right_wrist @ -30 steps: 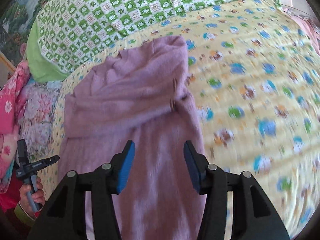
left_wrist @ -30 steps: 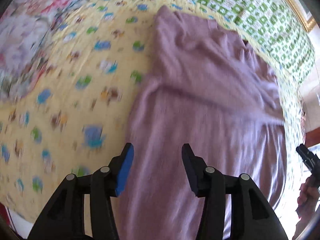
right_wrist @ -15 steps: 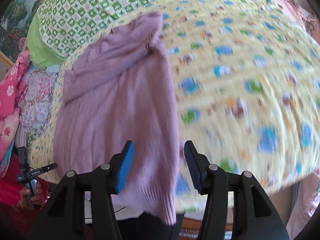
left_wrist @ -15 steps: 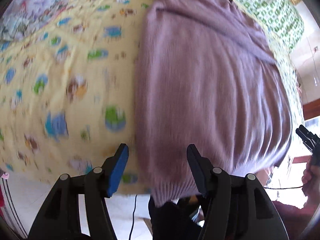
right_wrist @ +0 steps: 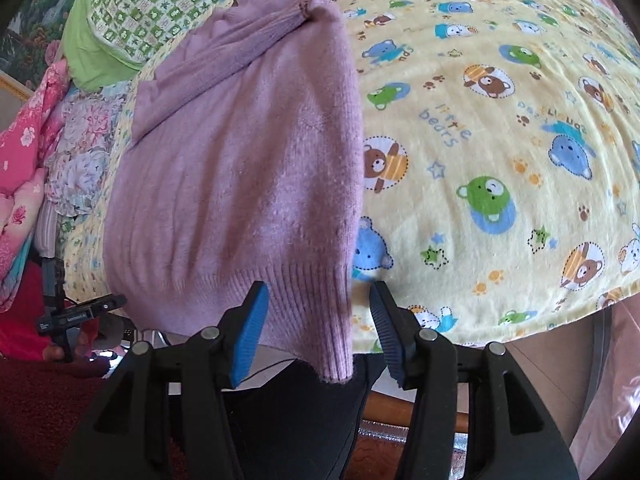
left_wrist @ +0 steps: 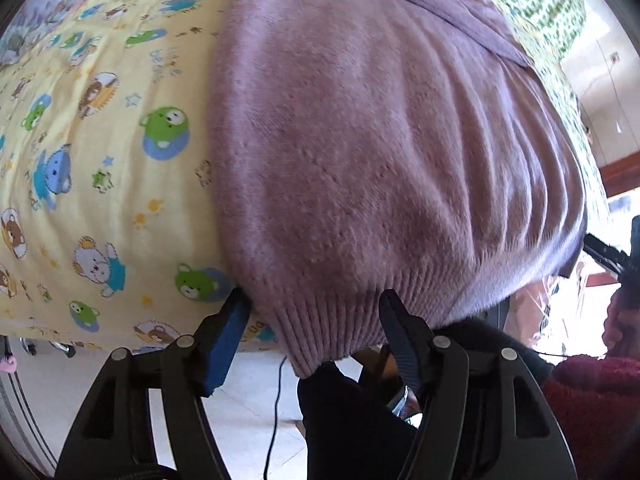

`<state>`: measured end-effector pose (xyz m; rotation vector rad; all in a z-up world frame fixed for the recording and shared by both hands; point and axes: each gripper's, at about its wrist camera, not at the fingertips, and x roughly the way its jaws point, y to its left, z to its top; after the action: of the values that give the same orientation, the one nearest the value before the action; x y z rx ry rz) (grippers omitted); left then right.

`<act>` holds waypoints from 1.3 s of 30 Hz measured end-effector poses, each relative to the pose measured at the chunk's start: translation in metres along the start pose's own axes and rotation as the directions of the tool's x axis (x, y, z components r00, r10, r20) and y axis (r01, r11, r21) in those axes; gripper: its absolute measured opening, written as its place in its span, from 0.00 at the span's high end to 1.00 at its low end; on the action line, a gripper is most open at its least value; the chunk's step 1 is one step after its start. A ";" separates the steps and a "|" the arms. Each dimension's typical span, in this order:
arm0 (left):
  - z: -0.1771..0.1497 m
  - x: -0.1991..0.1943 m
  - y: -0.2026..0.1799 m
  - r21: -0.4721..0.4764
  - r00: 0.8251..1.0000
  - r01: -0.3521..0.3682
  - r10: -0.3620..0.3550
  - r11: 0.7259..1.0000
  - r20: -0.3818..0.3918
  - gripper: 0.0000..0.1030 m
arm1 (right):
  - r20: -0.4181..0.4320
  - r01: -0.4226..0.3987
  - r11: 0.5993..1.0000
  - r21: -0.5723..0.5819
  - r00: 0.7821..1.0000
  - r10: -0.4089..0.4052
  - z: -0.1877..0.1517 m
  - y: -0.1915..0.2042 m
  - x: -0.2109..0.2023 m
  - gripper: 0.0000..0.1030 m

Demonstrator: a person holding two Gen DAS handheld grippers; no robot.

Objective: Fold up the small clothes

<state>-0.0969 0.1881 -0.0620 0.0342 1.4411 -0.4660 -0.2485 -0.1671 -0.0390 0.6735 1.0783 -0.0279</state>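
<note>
We see the mauve knitted sweater (left_wrist: 380,152) lying flat on the bed's yellow bear-print blanket (left_wrist: 100,152), its ribbed hem (right_wrist: 304,304) hanging over the near edge. Our left gripper (left_wrist: 312,320) and right gripper (right_wrist: 316,312) both stand spread, each straddling one corner of that hem without pinching it. We judge the knit soft, light and stretchy, likely to sag and slide, so we would take hold on the thicker ribbing at both corners.
</note>
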 end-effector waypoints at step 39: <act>0.298 -0.111 -0.010 -0.081 0.875 0.187 -0.128 0.979 0.467 0.96 | 0.381 -0.444 0.896 0.018 0.831 0.404 0.276 0.038 0.003 0.93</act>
<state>0.1749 0.1220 0.0903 -0.2814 1.0022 -0.4790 -0.0126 -0.2794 0.0591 0.9528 0.5477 0.1699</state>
